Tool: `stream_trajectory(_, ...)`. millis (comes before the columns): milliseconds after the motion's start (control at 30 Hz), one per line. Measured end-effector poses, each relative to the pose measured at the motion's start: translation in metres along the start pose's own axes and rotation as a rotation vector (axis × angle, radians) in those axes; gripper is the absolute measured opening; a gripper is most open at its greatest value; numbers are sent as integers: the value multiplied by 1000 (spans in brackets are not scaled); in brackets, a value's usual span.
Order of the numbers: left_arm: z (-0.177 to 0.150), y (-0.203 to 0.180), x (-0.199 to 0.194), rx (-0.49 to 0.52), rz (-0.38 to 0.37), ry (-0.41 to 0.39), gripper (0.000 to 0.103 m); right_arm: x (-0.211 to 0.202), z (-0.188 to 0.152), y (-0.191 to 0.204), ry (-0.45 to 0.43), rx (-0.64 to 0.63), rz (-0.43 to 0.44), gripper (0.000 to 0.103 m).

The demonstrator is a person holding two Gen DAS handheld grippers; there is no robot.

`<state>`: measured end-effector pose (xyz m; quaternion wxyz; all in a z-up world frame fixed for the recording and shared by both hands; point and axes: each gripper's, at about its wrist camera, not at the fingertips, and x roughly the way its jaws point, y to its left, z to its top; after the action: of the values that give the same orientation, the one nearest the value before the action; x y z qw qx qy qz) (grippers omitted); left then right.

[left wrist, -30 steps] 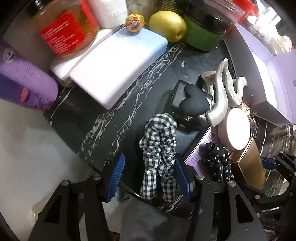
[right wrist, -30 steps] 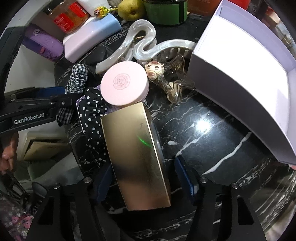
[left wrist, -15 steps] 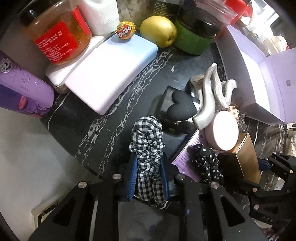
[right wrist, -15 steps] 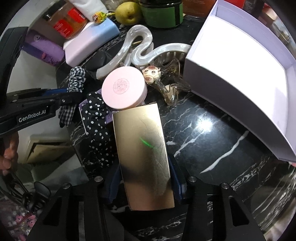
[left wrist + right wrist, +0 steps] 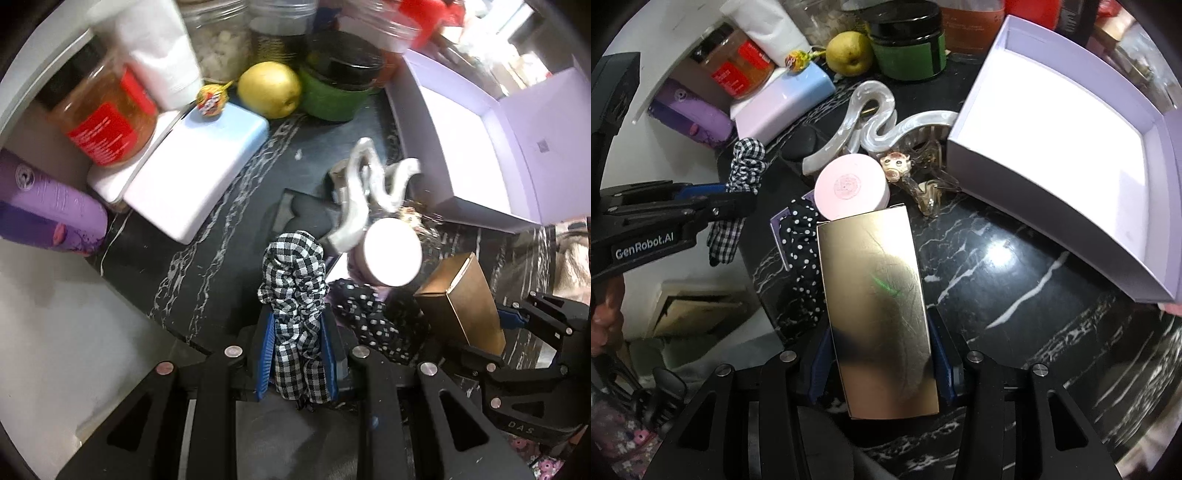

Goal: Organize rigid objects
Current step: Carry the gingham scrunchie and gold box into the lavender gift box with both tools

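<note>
My left gripper (image 5: 297, 354) is shut on a black-and-white checked scrunchie (image 5: 295, 291) and holds it above the black marble counter; the scrunchie also shows in the right wrist view (image 5: 744, 173). My right gripper (image 5: 879, 354) is shut on a gold box (image 5: 879, 302), also seen in the left wrist view (image 5: 461, 306). In front of it lie a pink round jar (image 5: 851, 186), a polka-dot scrunchie (image 5: 803, 251), a pearly wavy hair claw (image 5: 875, 125) and a small clear clip with a pig figure (image 5: 895, 166). An open white box (image 5: 1063, 136) stands to the right.
At the back stand a pastel blue-pink block (image 5: 199, 170), a purple bottle (image 5: 48, 206), a red-labelled jar (image 5: 107, 110), a yellow pear (image 5: 267, 88) and a green jar (image 5: 336, 88). A black heart-shaped item (image 5: 303, 218) lies under the claw. The counter's edge (image 5: 162, 317) runs at the left.
Both grippers closed, the left on the checked scrunchie and the right on the gold box. Both have since lifted and drawn back a little with their objects.
</note>
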<state>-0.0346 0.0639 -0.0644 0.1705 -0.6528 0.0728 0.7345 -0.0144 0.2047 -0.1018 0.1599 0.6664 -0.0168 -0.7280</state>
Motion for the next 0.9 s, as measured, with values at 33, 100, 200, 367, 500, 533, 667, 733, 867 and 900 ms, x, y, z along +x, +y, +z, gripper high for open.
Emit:
stream_trajectory(33,0,2,1,9,-3,-1,23,-2,-2,0,-6,8,-2,46)
stream_trajectory(100,0,-7,-2,28,-5,-3,23,-6,-4,0,-17,21,-5,46)
stream_trajectory(200,4,-10,0,50,-18,-5,23,-11,-6,-3,-30,36,-9,46)
stream_trajectory(367,7,0,0,103,-24,-19,23,-20,-11,-9,-49,61,-10,46)
stream_trajectory(500,16,-1,5,145,-30,-26,23,-26,-15,-12,-65,82,-14,45)
stream_trajectory(533,23,-2,1,154,-32,-25,23,-26,-16,-13,-69,87,-16,45)
stream_trajectory(667,28,-14,1,195,-41,-24,23,-27,-18,-17,-80,108,-21,45)
stream_trajectory(733,31,-19,1,216,-44,-24,23,-30,-21,-23,-84,117,-23,45)
stream_trajectory(867,40,-31,1,257,-54,-18,23,-34,-23,-31,-92,136,-27,45)
stream_trajectory(900,42,-33,2,266,-57,-17,23,-35,-23,-32,-94,143,-28,45)
